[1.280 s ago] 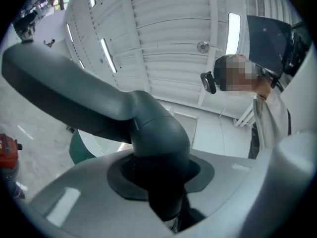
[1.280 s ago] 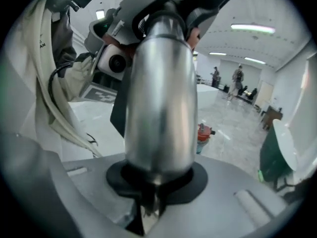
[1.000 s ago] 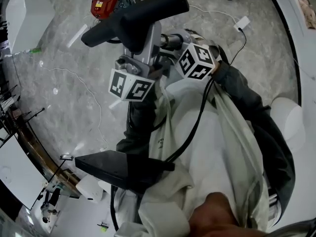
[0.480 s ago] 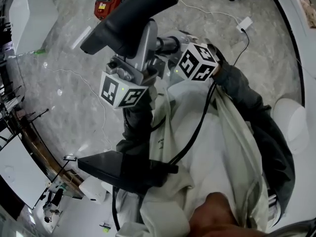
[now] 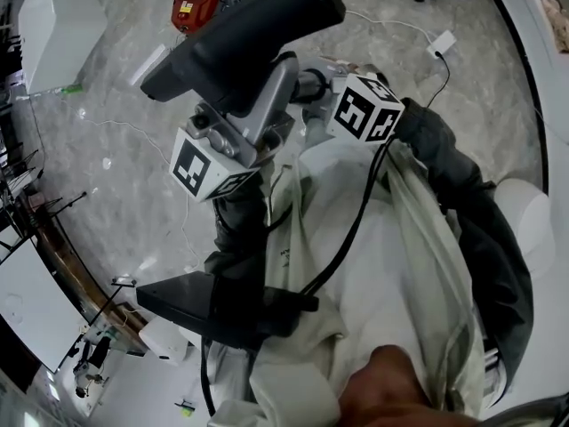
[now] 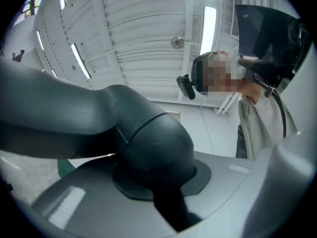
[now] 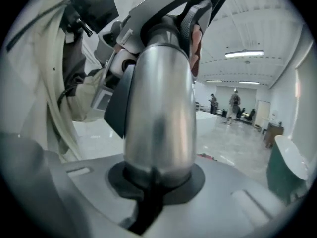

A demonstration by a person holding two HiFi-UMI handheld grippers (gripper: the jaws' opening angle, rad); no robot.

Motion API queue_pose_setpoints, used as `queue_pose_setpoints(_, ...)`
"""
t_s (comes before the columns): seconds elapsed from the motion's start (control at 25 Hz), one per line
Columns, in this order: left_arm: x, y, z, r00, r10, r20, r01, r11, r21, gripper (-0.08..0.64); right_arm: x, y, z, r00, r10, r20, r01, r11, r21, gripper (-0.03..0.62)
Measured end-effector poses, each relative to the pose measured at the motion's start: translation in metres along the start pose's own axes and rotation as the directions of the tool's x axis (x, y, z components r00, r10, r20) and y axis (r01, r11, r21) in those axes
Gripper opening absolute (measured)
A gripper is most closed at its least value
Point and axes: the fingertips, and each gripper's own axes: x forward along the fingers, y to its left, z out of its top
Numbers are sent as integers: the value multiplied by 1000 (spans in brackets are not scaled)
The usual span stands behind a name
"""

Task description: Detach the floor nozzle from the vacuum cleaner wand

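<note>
Step in hand: separation. The floor nozzle [image 5: 240,38] is up at upper centre. Your left gripper [image 6: 163,187] has just been closing and clamps the nozzle's dark neck [image 6: 148,143]. Your right gripper [image 7: 153,180], also just closing, pinches the silver wand [image 7: 158,108]. Next, probably: pull straight apart along the tube.

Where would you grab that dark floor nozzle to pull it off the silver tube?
Probably at its rounded dark neck, near the silver wand, coming from the side. The neck is narrow and round enough for jaws to straddle; the wide flat head is not.
</note>
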Motion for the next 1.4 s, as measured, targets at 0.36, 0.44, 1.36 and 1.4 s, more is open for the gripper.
queue_pose_setpoints(0.36, 2, 20, 0, 980, 197, -5, -197, 980, 0, 67, -6, -23, 4, 972, -233, 5, 233, 972, 36, 35)
queue_pose_setpoints(0.44, -2, 31, -4, 963, 270, -22, -270, 962, -37, 67, -7, -30, -3, 937, -345, -50, 347, 936, 49, 35)
queue_pose_setpoints(1.36, 7, 15, -10, 988, 142, -52, -145, 988, -58, 69, -11, -22, -10, 940, -340, -21, 340, 937, 83, 38)
queue_pose_setpoints(1.4, 6, 5, -9, 997, 64, -36, -66, 996, -59, 70, -10, -13, -8, 965, -263, 6, 261, 962, 73, 40)
